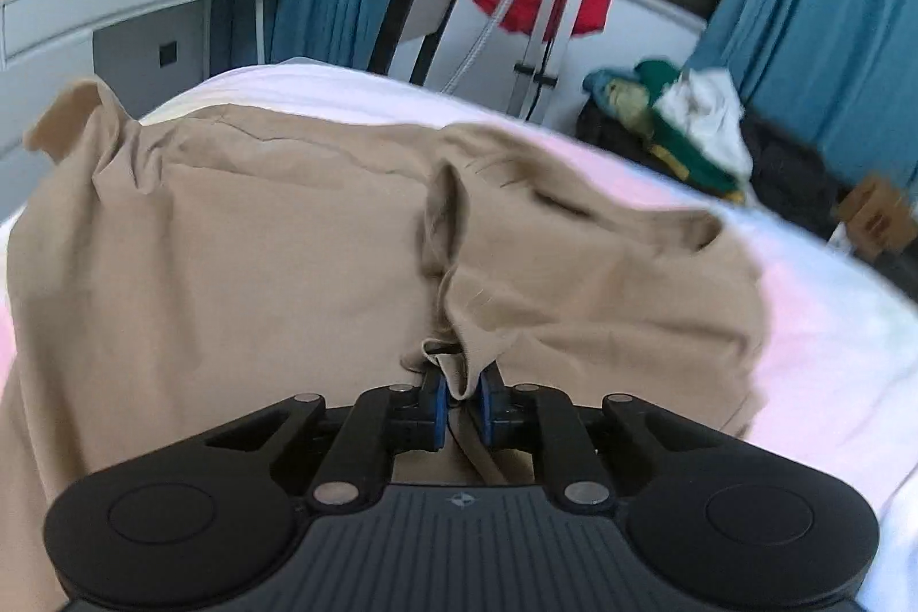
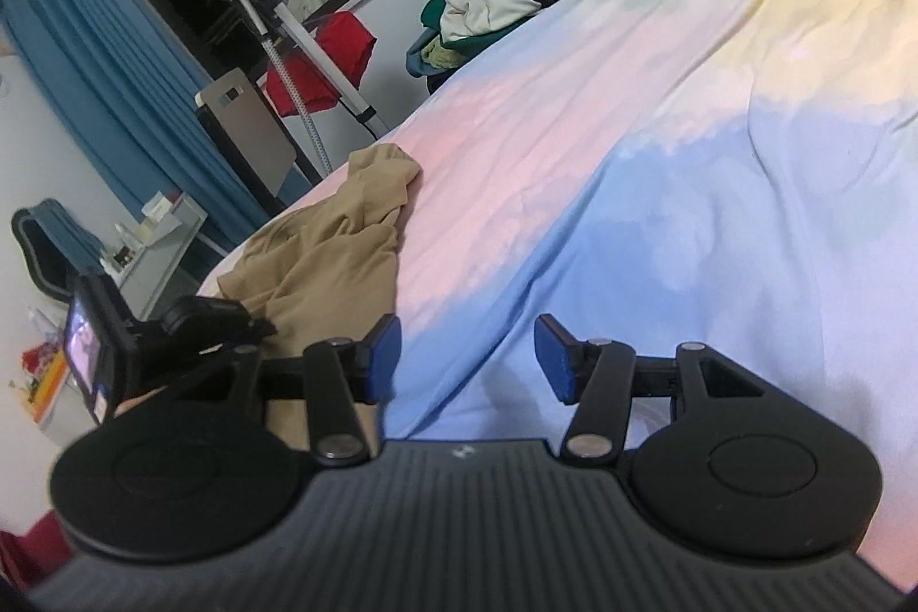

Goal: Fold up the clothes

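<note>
One gripper only — the left gripper — is clamped on the tan garment, which lies leftward of the wide-open, empty right gripper.

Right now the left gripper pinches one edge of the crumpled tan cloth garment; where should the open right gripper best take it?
Probably the far bunched end of the tan cloth garment, coming from the bedsheet side: that edge lies raised and exposed, clear of the left gripper.

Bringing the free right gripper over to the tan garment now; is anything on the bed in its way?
Nothing visible: only bare pastel bedsheet lies between the open right gripper and the tan garment, which the left gripper already pinches.
</note>
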Action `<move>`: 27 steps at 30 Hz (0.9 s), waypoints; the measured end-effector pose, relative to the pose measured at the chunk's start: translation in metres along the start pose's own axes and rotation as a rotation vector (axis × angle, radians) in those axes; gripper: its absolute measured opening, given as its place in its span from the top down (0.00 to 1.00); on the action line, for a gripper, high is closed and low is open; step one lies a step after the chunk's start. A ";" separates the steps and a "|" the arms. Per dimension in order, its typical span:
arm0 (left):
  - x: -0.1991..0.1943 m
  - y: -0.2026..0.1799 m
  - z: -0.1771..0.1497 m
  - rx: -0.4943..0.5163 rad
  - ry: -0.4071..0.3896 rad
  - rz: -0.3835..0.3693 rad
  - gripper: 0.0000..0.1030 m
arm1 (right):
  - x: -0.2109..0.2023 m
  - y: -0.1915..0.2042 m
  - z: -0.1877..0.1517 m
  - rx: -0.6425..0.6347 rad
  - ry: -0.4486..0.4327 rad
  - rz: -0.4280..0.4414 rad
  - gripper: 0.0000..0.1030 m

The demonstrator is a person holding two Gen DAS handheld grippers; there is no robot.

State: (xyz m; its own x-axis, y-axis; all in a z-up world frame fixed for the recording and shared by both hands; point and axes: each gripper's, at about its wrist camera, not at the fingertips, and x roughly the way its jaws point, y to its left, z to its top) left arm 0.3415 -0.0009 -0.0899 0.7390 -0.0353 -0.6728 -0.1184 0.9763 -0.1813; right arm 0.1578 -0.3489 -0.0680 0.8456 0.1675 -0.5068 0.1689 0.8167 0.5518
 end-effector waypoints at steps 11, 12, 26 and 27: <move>-0.107 0.024 -0.031 0.024 0.006 -0.098 0.56 | -0.010 0.024 -0.002 -0.115 0.014 0.049 0.47; -0.125 0.026 -0.038 0.016 0.008 -0.119 0.56 | -0.013 0.028 -0.001 -0.128 0.011 0.051 0.47; -0.284 -0.034 -0.195 0.162 0.154 -0.477 0.60 | -0.159 -0.008 -0.020 -0.131 -0.141 -0.082 0.47; -0.287 -0.043 -0.205 0.194 0.161 -0.485 0.60 | -0.164 -0.013 -0.023 -0.129 -0.153 -0.101 0.47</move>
State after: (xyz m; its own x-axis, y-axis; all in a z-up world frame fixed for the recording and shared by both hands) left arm -0.0014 -0.0767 -0.0365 0.5657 -0.5089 -0.6489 0.3466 0.8607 -0.3728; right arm 0.0052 -0.3742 -0.0068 0.8961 0.0036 -0.4438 0.1989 0.8906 0.4089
